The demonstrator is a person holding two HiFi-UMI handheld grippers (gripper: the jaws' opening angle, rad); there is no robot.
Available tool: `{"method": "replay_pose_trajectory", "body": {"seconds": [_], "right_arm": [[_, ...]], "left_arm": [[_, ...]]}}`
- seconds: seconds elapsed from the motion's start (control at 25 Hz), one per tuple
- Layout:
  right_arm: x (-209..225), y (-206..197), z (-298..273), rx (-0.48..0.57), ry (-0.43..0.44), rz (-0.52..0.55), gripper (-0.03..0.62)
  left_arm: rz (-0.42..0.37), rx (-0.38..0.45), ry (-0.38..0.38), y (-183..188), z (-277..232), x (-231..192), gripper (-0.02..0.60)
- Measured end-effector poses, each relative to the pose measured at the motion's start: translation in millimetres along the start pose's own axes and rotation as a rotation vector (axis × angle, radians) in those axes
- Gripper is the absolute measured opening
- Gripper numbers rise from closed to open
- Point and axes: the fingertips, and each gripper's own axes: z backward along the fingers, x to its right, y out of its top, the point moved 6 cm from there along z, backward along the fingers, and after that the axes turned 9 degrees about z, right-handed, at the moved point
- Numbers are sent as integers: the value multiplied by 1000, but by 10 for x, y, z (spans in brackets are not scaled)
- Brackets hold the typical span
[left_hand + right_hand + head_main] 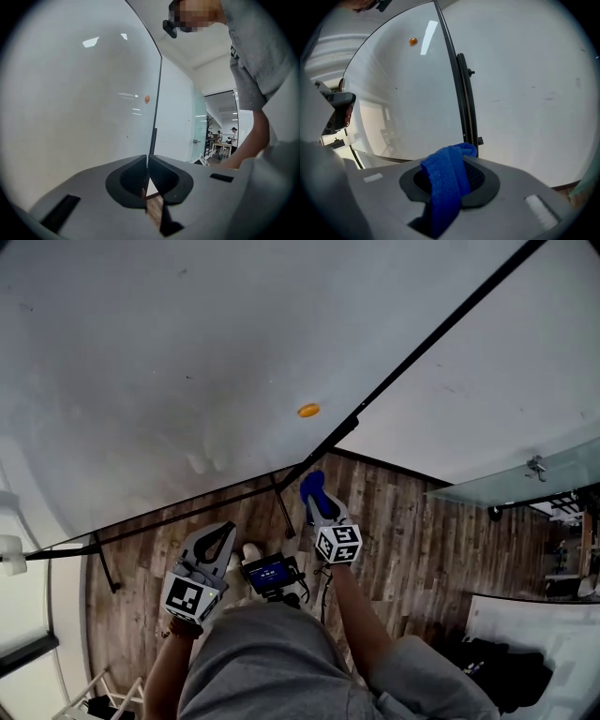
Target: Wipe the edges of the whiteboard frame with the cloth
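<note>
The left claw (223, 532), its jaws pressed together on nothing, hangs low before the whiteboard (169, 352). The right claw (317, 498) is clamped on a blue cloth (312, 486), held just beside the lower end of the black frame edge (422, 341); whether cloth and frame touch cannot be made out. The cloth looks soft, light and limp, likely to flop unless pinched across its fold, as here. Its long axis runs along the jaws, with the folded end pointing at the frame.

Wood-plank floor (403, 531), white wall (487, 362), glass partition (525, 482)
</note>
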Motion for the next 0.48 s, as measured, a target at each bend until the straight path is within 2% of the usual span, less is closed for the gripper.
{"method": "replay_pose_trajectory", "body": {"seconds": [0.32, 0.48], "right_arm": [[248, -185, -383, -50, 63, 58, 109], [320, -308, -543, -78, 95, 92, 109]], "left_arm": [[-57, -14, 67, -26, -165, -62, 18], [-42, -25, 131, -7, -218, -67, 18]]}}
